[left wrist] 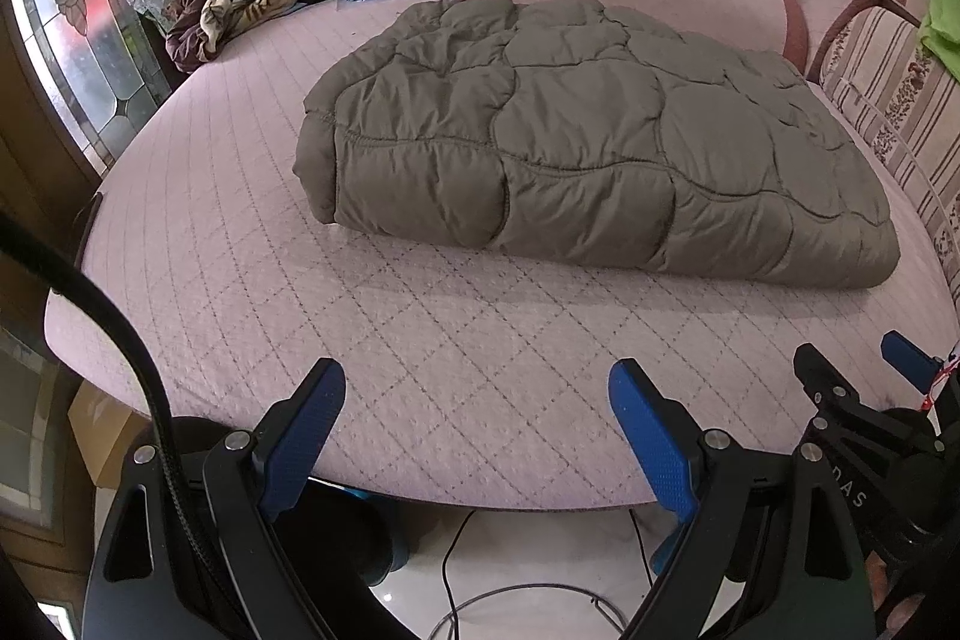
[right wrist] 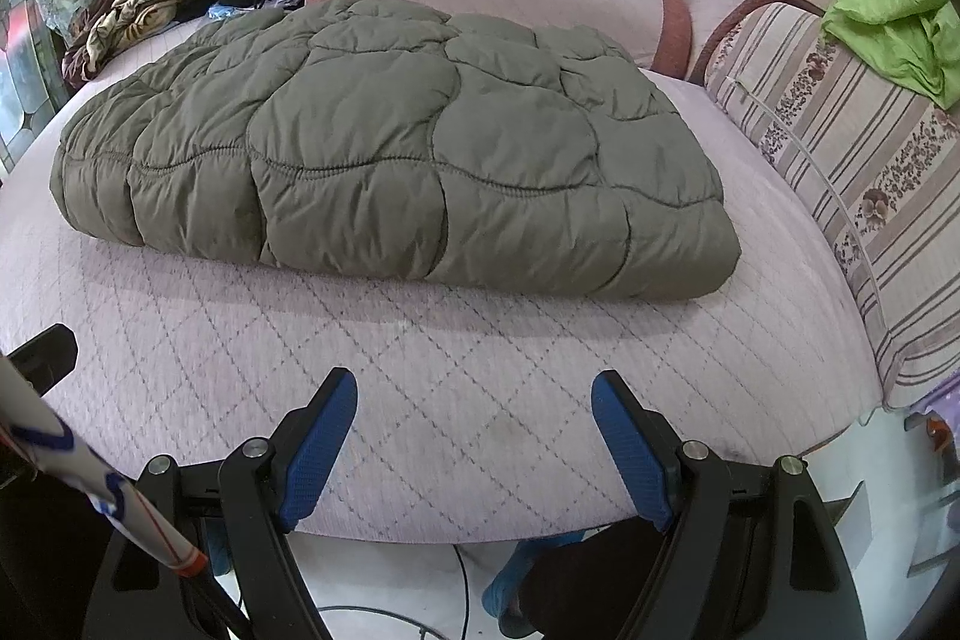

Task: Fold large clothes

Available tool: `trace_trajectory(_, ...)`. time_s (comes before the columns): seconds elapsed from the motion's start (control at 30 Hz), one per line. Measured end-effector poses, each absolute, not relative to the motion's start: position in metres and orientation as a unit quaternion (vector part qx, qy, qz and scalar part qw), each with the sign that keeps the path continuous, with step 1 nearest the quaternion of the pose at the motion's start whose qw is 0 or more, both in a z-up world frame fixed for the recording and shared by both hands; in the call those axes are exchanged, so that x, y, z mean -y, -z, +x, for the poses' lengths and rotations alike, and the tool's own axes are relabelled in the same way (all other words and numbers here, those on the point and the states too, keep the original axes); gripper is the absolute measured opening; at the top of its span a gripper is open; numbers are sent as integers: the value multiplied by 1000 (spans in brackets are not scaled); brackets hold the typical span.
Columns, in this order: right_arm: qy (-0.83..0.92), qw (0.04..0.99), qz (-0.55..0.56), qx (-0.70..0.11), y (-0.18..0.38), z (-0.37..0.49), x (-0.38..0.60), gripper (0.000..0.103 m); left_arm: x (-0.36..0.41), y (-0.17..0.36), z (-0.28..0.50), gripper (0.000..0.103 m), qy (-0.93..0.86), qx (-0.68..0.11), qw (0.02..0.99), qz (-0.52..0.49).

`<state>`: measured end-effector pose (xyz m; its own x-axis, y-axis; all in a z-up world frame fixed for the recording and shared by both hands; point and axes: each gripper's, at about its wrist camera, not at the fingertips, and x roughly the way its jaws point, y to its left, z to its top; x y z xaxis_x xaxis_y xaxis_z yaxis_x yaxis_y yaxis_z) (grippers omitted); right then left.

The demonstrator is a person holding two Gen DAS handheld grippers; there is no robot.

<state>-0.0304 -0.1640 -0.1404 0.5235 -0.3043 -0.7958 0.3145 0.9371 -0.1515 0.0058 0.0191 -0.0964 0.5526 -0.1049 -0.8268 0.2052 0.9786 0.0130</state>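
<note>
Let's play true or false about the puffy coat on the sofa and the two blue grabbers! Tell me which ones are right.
1. The puffy olive coat lies folded on the pink sofa seat. True.
2. The left gripper is squeezing the coat. False: it is open and apart from it.
3. The right gripper is open and empty. True.
4. A bright green cloth lies on top of the coat. False: it lies on the striped armrest cushion.

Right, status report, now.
Left tongs open, empty. Right tongs open, empty. Quilted jacket folded on sofa, untouched. Nothing in the way.
</note>
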Motion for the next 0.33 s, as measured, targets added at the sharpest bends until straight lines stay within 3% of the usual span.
trace_trajectory(0.33, 175, 863, 8, -473, 151, -25, 165, 84, -24, 106, 13, 89, 88, -487, 868, 47)
